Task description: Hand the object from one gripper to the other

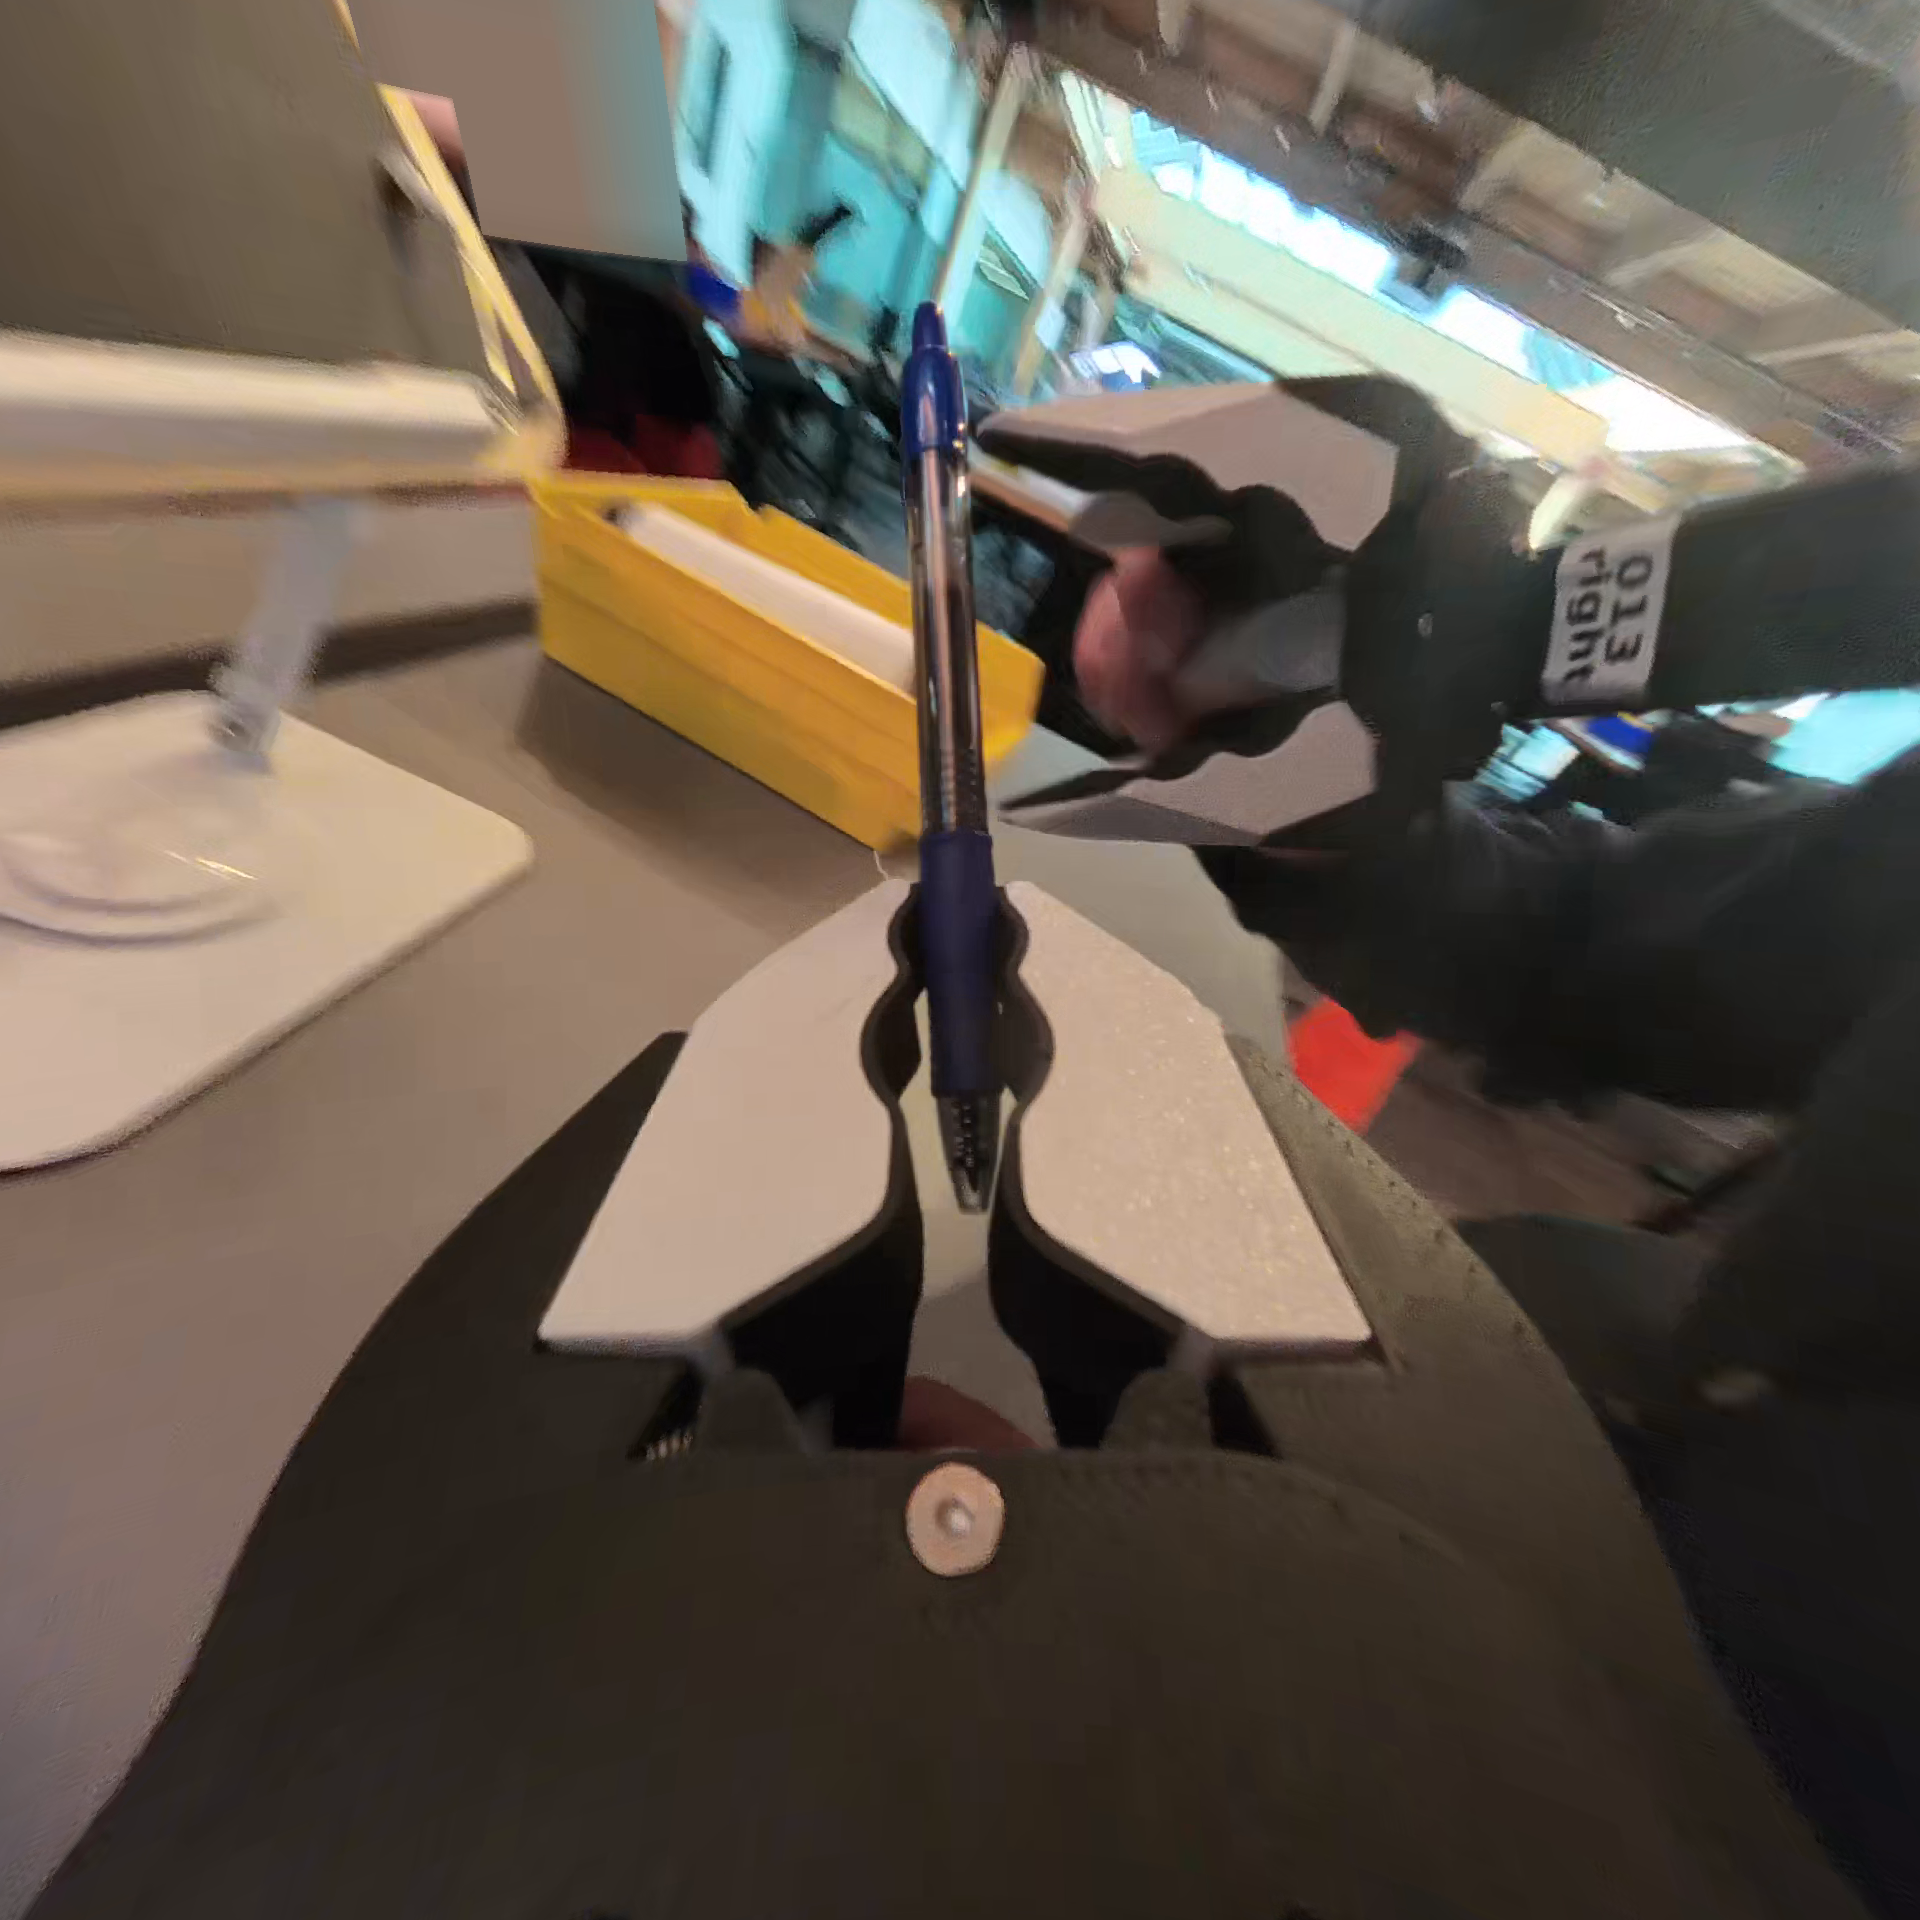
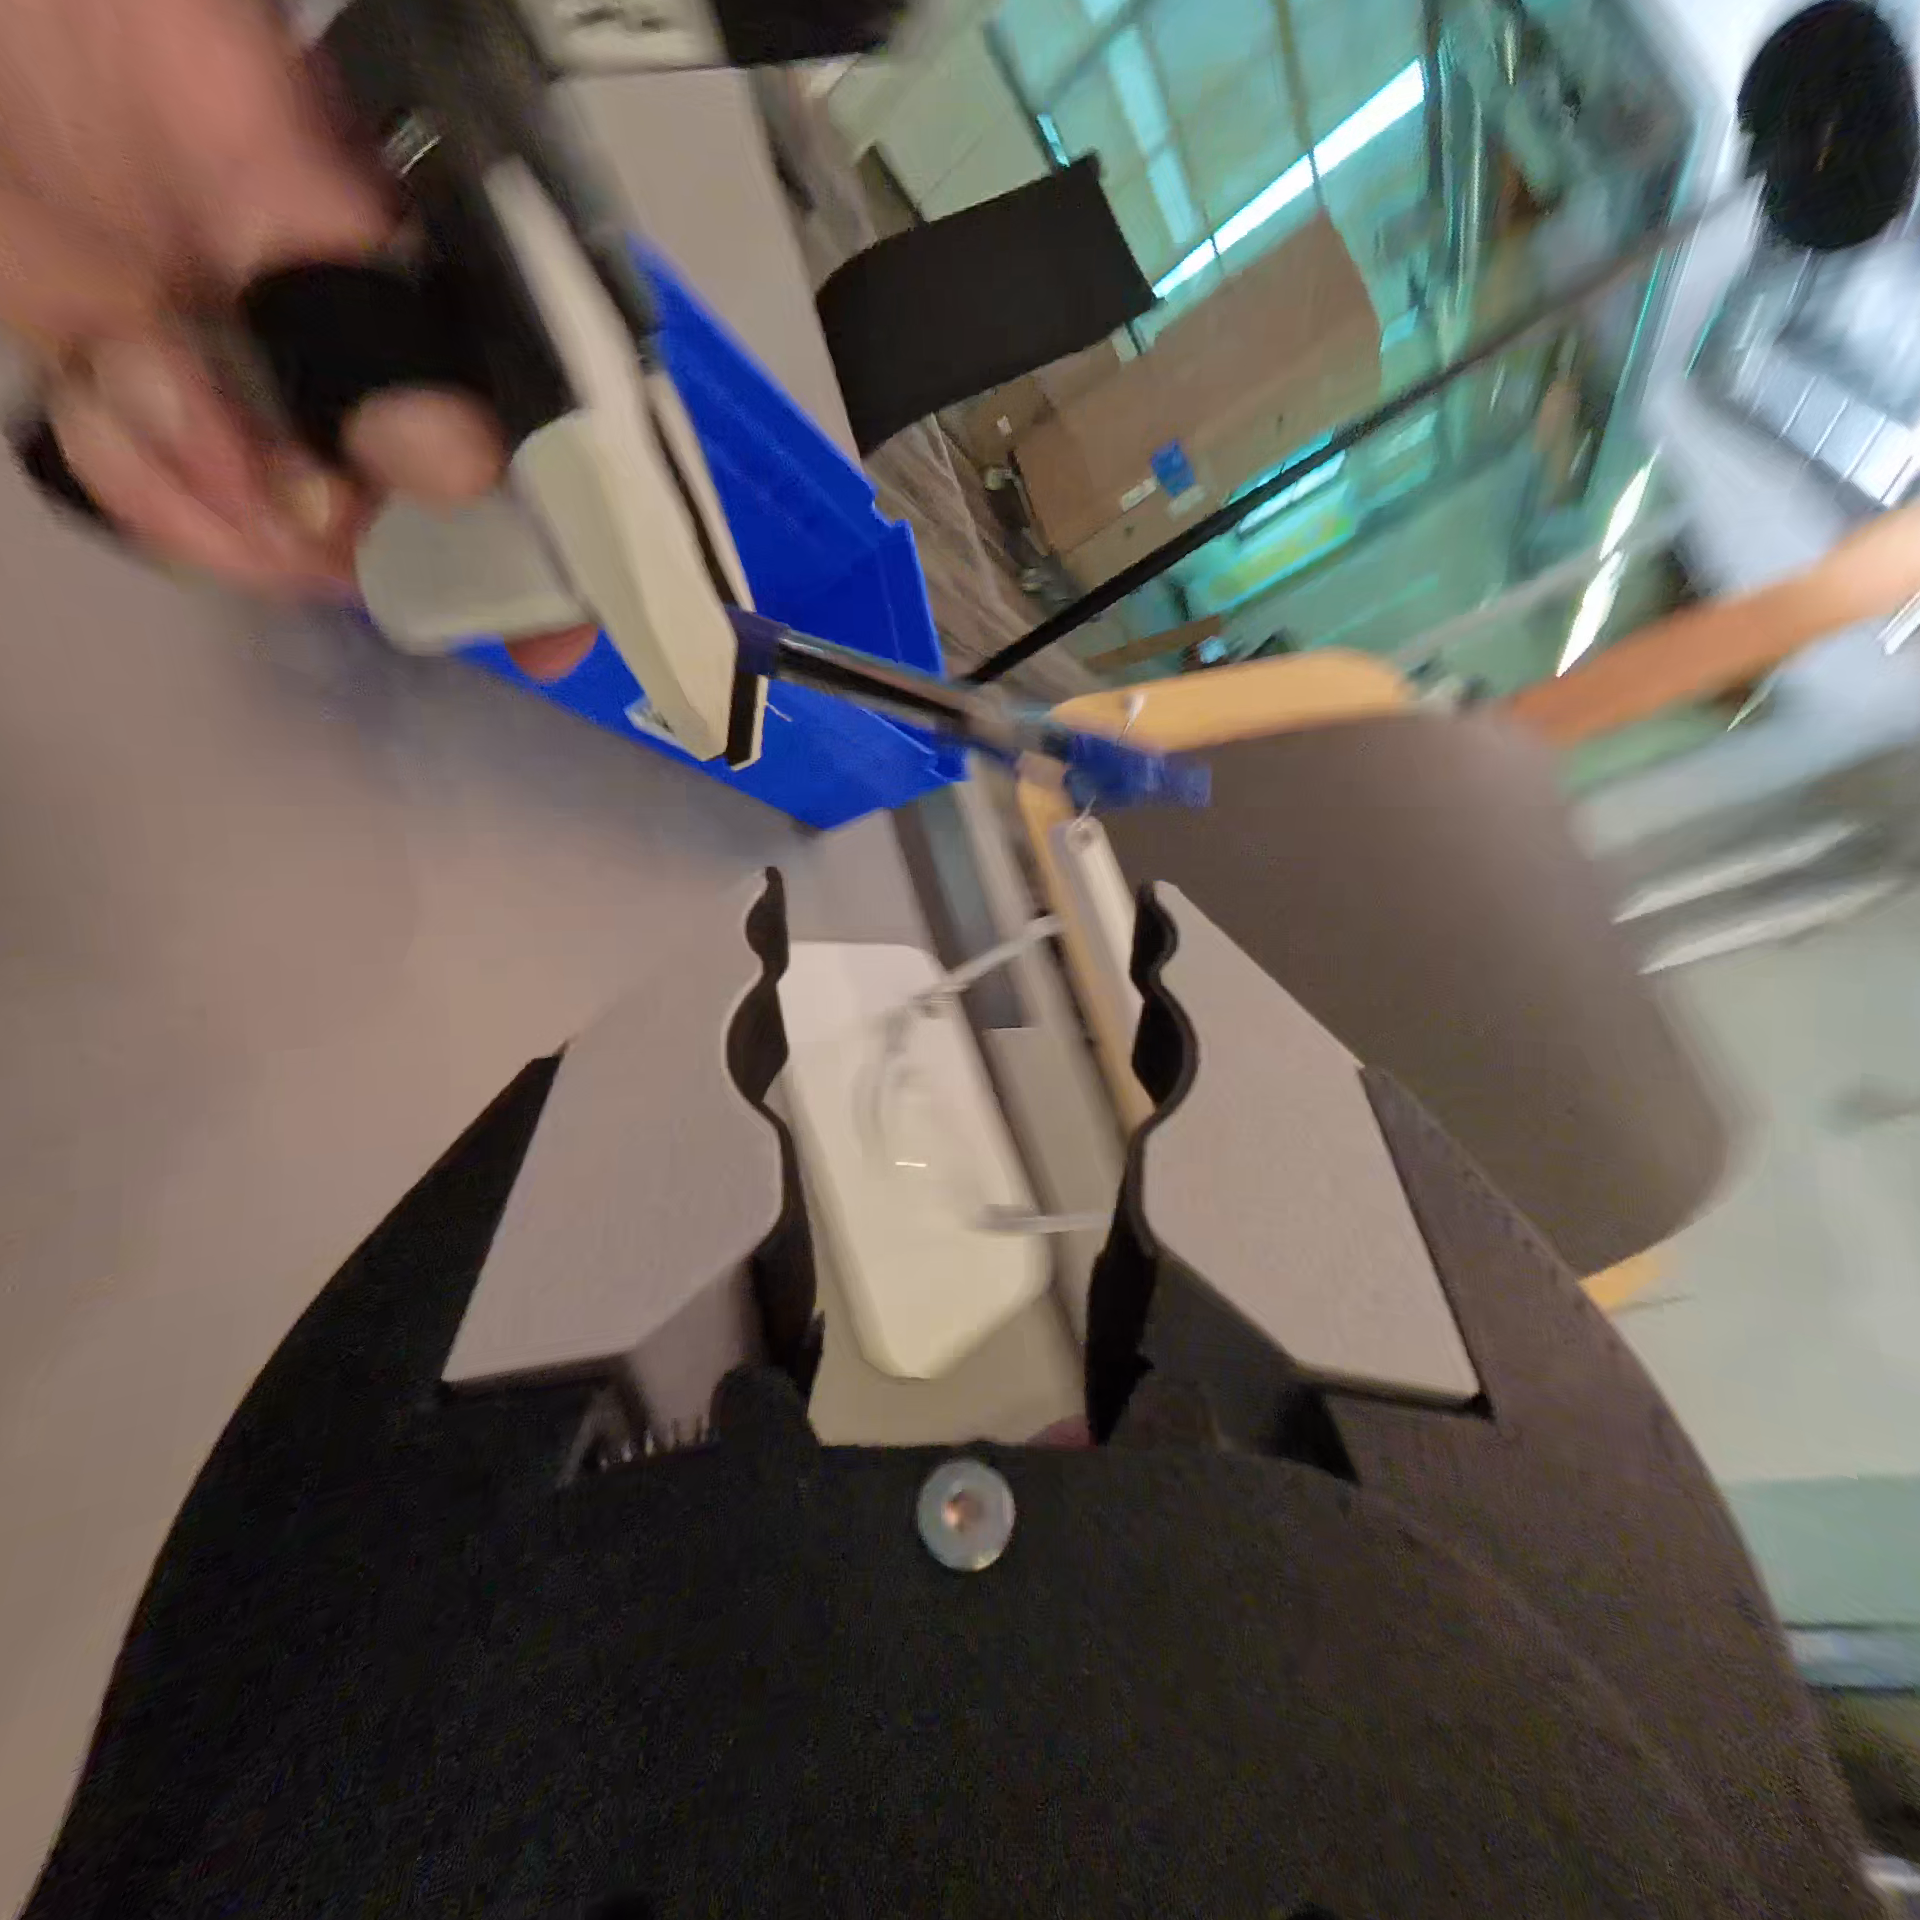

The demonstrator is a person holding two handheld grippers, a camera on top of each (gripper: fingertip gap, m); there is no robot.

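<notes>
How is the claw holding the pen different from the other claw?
The left claw is shut on the blue pen; the right claw is open and holds nothing. The left claw grips the pen by its dark rubber part, while the right claw sits beside the pen's clear middle, its fingers apart from it. Both have grey fingers on black bodies.

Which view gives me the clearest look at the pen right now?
The left wrist view: the pen stands sharp and whole, its grip clamped in the left gripper. The right wrist view shows it blurred, partly hidden by that gripper.
</notes>
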